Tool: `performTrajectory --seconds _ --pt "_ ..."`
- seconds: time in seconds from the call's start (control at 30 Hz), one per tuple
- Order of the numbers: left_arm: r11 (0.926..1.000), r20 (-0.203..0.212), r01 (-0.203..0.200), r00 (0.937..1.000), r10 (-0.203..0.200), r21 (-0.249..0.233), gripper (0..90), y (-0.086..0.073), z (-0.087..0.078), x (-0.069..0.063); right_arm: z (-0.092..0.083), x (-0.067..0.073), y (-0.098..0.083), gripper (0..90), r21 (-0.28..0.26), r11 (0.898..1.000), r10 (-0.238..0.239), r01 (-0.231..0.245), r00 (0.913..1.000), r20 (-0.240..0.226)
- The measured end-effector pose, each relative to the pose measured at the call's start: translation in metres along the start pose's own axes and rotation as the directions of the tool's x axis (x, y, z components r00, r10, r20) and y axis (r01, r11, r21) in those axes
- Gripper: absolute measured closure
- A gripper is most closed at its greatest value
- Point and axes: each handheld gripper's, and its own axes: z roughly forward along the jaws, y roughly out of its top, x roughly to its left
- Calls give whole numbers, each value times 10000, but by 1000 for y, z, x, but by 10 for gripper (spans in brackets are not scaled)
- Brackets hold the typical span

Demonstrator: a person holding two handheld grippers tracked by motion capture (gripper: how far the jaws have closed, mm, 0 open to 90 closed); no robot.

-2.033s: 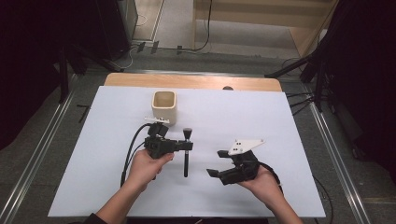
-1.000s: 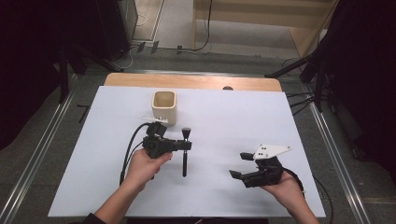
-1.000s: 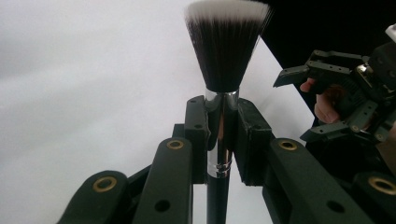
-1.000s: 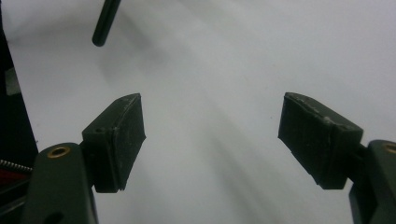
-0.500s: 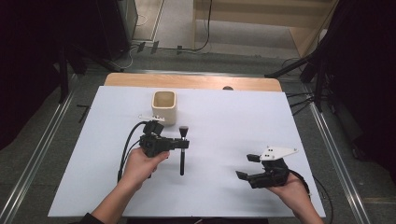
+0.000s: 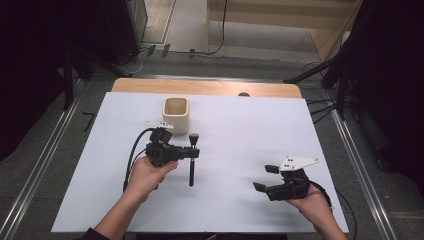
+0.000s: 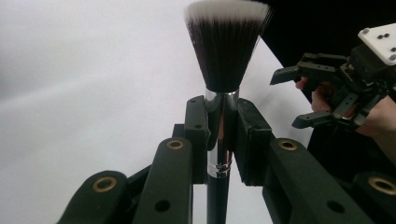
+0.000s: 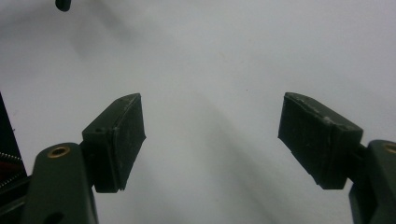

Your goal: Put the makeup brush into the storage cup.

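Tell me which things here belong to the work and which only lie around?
In use:
- makeup brush, clamped in the left claw
- cream cup just beyond it, probably where the brush goes

Lying about:
- small dark object at the table's far edge
- right claw, open and idle

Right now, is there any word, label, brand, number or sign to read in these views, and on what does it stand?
None can be read.
Makeup brush, clamped in the left hand-held gripper: no print on the handle or the silver ferrule.
Cream cup: plain walls.
Right hand-held gripper, open: its grey plate bears dark dots, no characters.
White table sheet: unmarked.
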Motion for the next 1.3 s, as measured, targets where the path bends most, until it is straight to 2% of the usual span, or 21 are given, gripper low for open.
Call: performTrajectory --seconds 0.13,0.33,0.43,0.47,0.57,0.87,1.3 --pt "9999 19 31 10000 -31 -168 776 2 -4 -1 1 0 0 238 33 10000 -4 4 10000 11" --pt "9992 -240 -14 9997 4 -397 776 11 -13 -2 -1 0 0 238 -21 10000 16 -16 10000 70" --pt "9984 -159 84 9998 -94 -565 776 15 -18 -3 -2 0 -1 238 -49 10000 80 -80 9999 108" --pt "9982 -102 172 9998 -178 -570 776 17 -19 -2 -2 0 -1 238 -38 10000 72 -71 9999 118" --pt "9987 -203 127 9997 -137 -485 776 22 -23 -2 -2 -1 -1 239 -20 10000 82 -82 9999 132" --pt "9981 -259 -9 9997 -7 -622 775 39 -36 -3 2 1 -1 241 109 9999 119 -120 9998 139" --pt "9976 -538 -160 9985 124 -679 775 57 -47 -1 2 1 0 242 69 9999 94 -95 9999 126"
